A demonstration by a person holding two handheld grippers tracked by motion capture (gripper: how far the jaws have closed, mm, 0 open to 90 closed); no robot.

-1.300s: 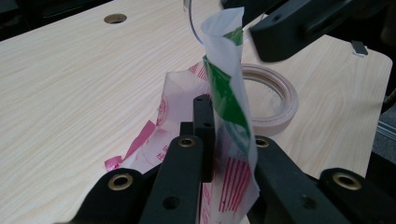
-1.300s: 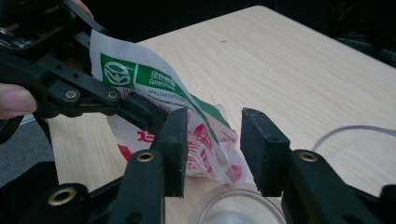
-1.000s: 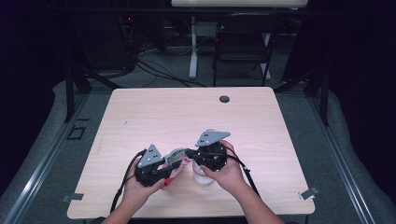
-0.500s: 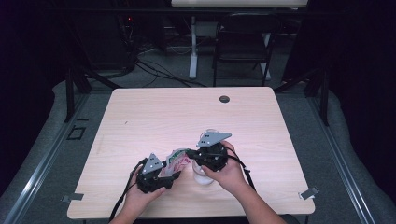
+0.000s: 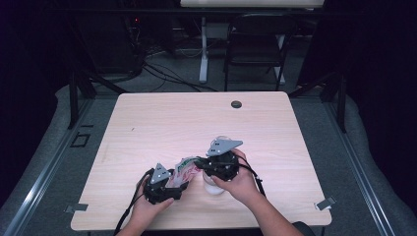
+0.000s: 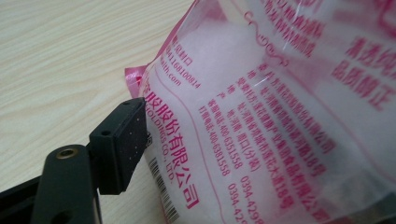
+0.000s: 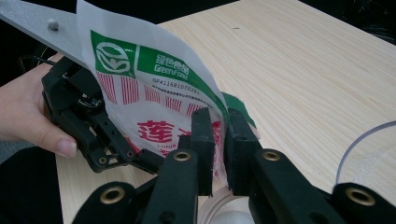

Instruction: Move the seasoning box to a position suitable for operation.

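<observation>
High view, table: a pale wooden table (image 5: 147,128) is seen from above, with the work set close to its near edge, a little left of the middle, within easy reach of both hands.
Left gripper: the left gripper (image 5: 169,186) is held low by the near edge, its tips against the lower part of the bag. Its jaws have just been opening; in the left gripper view one black pad (image 6: 126,140) stands beside the printed film without pressing it, the bag lying between the jaws, so the grip here is judged released.
Bag: a clear plastic bag (image 5: 183,169) with red print and a white filling is kept between the two grippers, leaning toward the right, apparently so that its mouth sits over the cup. The filling (image 6: 243,93) is seen through the film.
Right gripper: the right gripper (image 5: 201,162) is held above the cup; its jaws have just been opening slightly, yet in the right gripper view the pads (image 7: 203,140) are set narrowly on either side of the bag's edge (image 7: 154,79), which is judged to be what keeps the bag up.
Cup: a clear plastic cup (image 5: 214,186) stands near the near edge, below the right gripper, placed to catch whatever is tipped out; its rim (image 7: 359,135) shows beside the jaws.
Far edge: a small dark round cap (image 5: 236,104) lies near the far edge, well apart.
</observation>
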